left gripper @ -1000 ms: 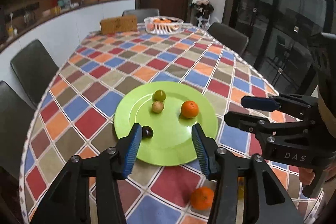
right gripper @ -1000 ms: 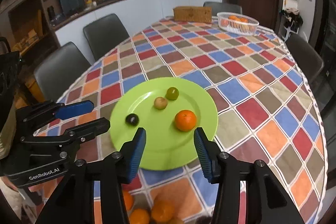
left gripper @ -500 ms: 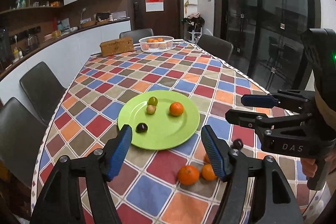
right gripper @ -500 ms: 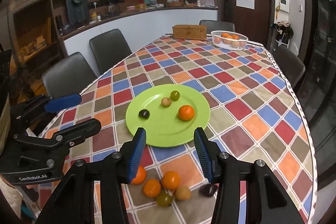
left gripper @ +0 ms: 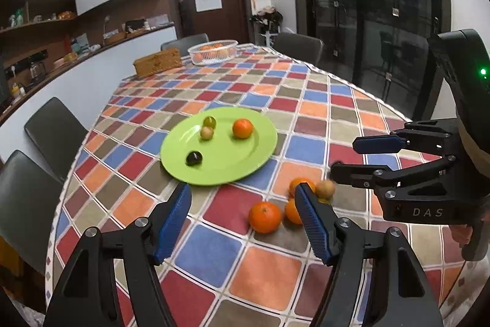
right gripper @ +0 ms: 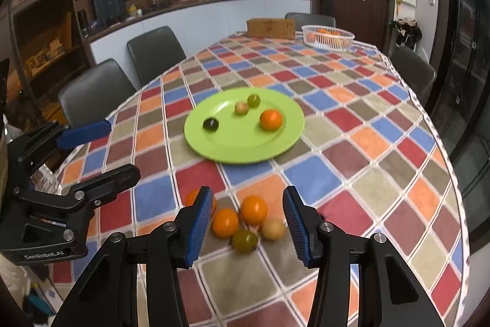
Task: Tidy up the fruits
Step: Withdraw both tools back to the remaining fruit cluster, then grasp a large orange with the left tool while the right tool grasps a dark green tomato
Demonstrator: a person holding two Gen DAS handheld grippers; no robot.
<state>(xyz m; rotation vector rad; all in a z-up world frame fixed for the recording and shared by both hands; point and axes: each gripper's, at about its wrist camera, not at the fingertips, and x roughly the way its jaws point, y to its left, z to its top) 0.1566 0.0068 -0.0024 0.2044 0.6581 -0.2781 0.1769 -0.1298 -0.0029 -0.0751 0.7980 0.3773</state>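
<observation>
A green plate (left gripper: pixel 245 161) (right gripper: pixel 232 146) on the checkered tablecloth holds an orange (left gripper: pixel 242 128) (right gripper: pixel 270 119), a green fruit (left gripper: pixel 209 121), a tan fruit (left gripper: pixel 206 133) and a dark fruit (left gripper: pixel 194 158) (right gripper: pixel 210 124). Nearer me lies a loose cluster: oranges (left gripper: pixel 264 217) (right gripper: pixel 253 209), a green fruit (right gripper: pixel 244 240) and a tan fruit (right gripper: pixel 273 229) (left gripper: pixel 325 189). My left gripper (left gripper: pixel 243 222) is open and empty, above the table near the cluster. My right gripper (right gripper: pixel 248 219) is open and empty, with the cluster between its fingers in view.
A white basket of oranges (left gripper: pixel 212 51) (right gripper: pixel 327 36) and a wicker box (left gripper: pixel 157 66) (right gripper: pixel 271 28) stand at the table's far end. Dark chairs (left gripper: pixel 52 131) (right gripper: pixel 92 91) line the left side. The table edge curves close on the right (right gripper: pixel 453 173).
Both grippers have pulled back and up from the plate, so the plate looks farther away and the loose fruit cluster has come into view. Both stay open.
</observation>
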